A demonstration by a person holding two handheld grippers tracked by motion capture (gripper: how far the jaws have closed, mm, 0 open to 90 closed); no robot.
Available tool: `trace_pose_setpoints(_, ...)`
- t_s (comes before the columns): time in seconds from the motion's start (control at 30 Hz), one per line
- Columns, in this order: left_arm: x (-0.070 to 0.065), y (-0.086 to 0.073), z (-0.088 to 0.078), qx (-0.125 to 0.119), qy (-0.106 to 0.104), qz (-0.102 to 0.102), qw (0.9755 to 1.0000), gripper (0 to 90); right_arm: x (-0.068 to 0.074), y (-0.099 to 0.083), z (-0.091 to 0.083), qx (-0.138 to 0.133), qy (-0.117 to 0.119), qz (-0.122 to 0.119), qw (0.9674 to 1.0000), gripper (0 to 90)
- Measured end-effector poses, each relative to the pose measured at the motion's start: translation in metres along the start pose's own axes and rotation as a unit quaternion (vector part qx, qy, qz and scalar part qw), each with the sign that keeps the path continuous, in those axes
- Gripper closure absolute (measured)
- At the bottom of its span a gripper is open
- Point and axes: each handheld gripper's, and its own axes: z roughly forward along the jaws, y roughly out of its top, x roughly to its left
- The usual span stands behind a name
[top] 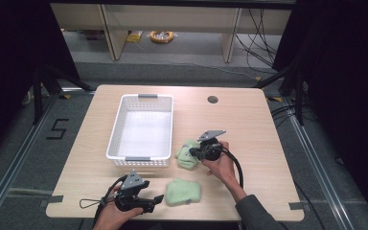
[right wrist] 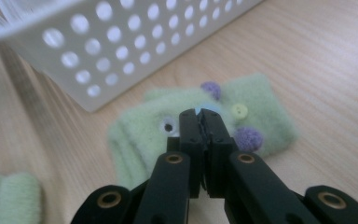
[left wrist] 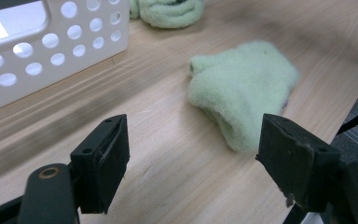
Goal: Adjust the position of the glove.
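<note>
Lifting the decorated sock into the basket

I take the worktop (top: 249, 124) first: the white basket (top: 141, 125) sits just left of my work, its near wall beside the decorated green sock (right wrist: 200, 121). My right tongs (right wrist: 200, 115) are pinched tight on that sock's top layer, close to the button and purple pompoms. I judge the grip thin, so I want a slow, straight lift before swinging over the basket rim. My left tongs (left wrist: 193, 154) stand wide and empty, facing the plain green sock (left wrist: 242, 88) near the front edge, ready next.
</note>
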Motion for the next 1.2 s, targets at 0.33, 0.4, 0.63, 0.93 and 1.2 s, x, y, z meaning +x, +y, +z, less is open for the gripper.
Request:
trace_pose_setpoints(0.33, -0.002, 0.0, -0.001, 0.001, 0.003, 0.004, 1.0, 24.3, 0.023, 0.008, -0.044, -0.059, 0.012, 0.003, 0.9982, 88.8)
trace_pose_setpoints(0.4, -0.002, 0.001, 0.0, -0.005, 0.0, 0.001, 1.0, 24.3, 0.029, 0.007, -0.053, -0.065, 0.025, 0.013, 0.9975, 88.8)
trace_pose_setpoints(0.63, -0.008, 0.005, -0.002, -0.019, -0.014, 0.006, 0.9997, 26.1, 0.048, -0.002, -0.066, -0.079, 0.032, 0.009, 0.9964, 88.8)
trace_pose_setpoints(0.93, -0.022, 0.013, 0.003, -0.034, -0.031, 0.025, 0.9986, 35.2, 0.07, -0.009, -0.07, -0.078, 0.049, -0.008, 0.9957, 88.8)
trace_pose_setpoints(1.2, -0.026, 0.021, 0.008, -0.04, -0.05, 0.012, 0.9979, 43.1, 0.086, -0.015, -0.07, -0.073, 0.055, -0.001, 0.9958, 88.8)
